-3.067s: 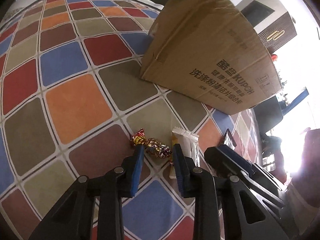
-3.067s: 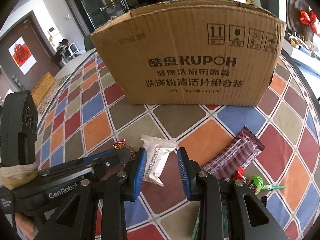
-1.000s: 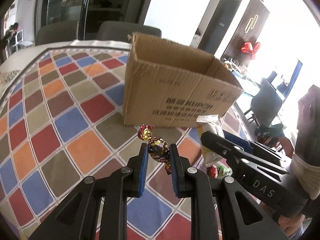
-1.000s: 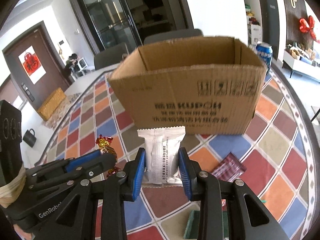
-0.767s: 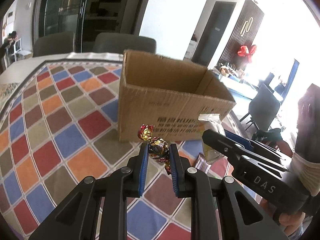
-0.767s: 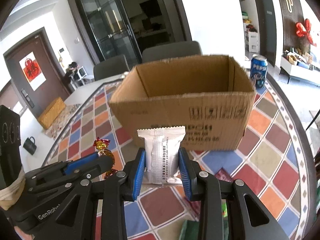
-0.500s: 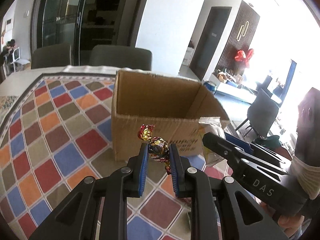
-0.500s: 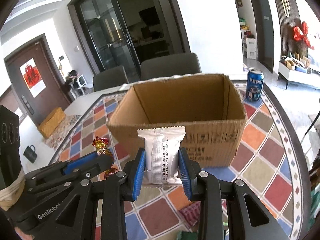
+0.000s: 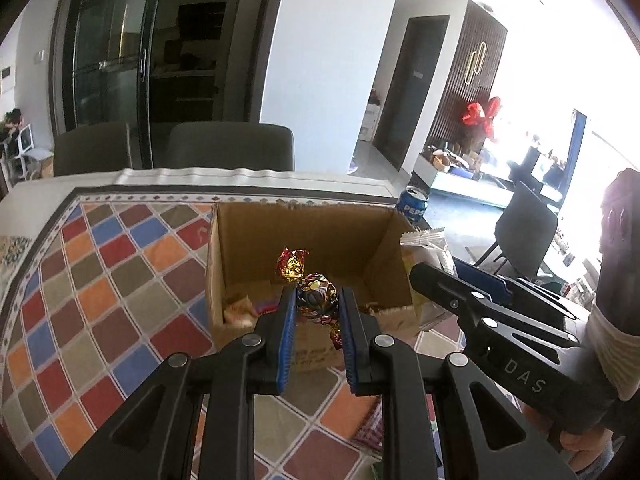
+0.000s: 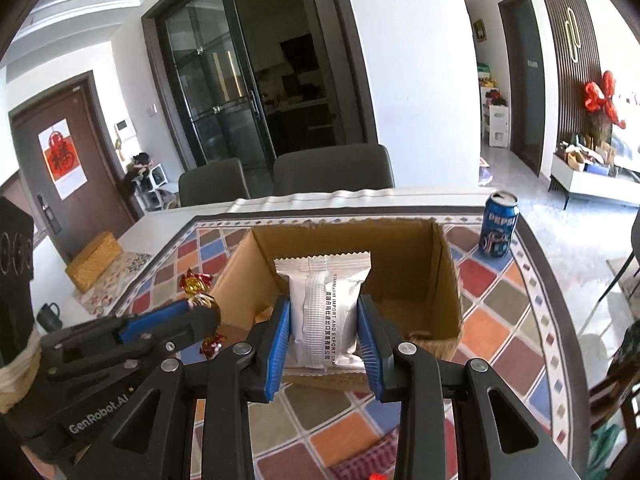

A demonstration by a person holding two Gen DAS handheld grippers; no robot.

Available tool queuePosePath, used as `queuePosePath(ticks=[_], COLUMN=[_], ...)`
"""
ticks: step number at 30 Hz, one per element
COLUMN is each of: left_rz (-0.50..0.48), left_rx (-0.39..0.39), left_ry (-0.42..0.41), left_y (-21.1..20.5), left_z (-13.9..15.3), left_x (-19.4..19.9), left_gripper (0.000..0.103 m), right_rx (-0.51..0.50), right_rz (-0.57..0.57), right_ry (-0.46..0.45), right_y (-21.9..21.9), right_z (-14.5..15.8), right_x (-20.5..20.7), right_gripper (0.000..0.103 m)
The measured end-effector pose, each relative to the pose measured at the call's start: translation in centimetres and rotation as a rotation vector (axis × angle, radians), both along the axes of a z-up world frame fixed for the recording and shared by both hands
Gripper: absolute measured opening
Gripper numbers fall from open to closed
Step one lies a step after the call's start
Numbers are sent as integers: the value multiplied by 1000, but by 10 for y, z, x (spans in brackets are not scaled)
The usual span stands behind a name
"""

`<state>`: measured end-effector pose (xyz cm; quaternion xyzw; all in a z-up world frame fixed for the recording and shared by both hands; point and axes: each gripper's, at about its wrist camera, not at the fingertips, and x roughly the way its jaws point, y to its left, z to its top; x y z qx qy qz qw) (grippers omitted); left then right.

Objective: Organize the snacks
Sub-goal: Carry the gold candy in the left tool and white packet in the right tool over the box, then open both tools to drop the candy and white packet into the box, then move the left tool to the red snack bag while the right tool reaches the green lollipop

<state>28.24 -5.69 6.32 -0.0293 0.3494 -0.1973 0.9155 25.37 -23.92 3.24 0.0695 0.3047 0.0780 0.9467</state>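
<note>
— Grip check?
— My left gripper (image 9: 317, 322) clamps the foil-wrapped candy (image 9: 310, 290); my right gripper (image 10: 323, 334) pinches the silver snack packet (image 10: 325, 312), both above the open cardboard box (image 10: 450, 280).

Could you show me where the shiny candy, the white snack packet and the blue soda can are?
Candy (image 9: 314, 294), left wrist view, on its foil body.
Snack packet (image 10: 324, 312), right wrist view, middle of its front.
Soda can (image 10: 498, 226), right wrist view, on its blue side.
</note>
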Motion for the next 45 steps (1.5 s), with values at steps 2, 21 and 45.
queuePosePath(ticks=[2, 21, 45], left_rz=[0, 11, -129], left_rx=[11, 142, 114], left_ry=[-2, 27, -46], left_y=[-2, -16, -45], left_z=[2, -7, -5], left_x=[6, 67, -44], left_gripper=[22, 35, 40], right_rx=[-8, -103, -115], right_rz=[3, -53, -31], right_ry=[2, 48, -3], right_y=[-2, -12, -38], right_z=[2, 0, 7], right_x=[7, 59, -46], right_gripper=[34, 47, 49])
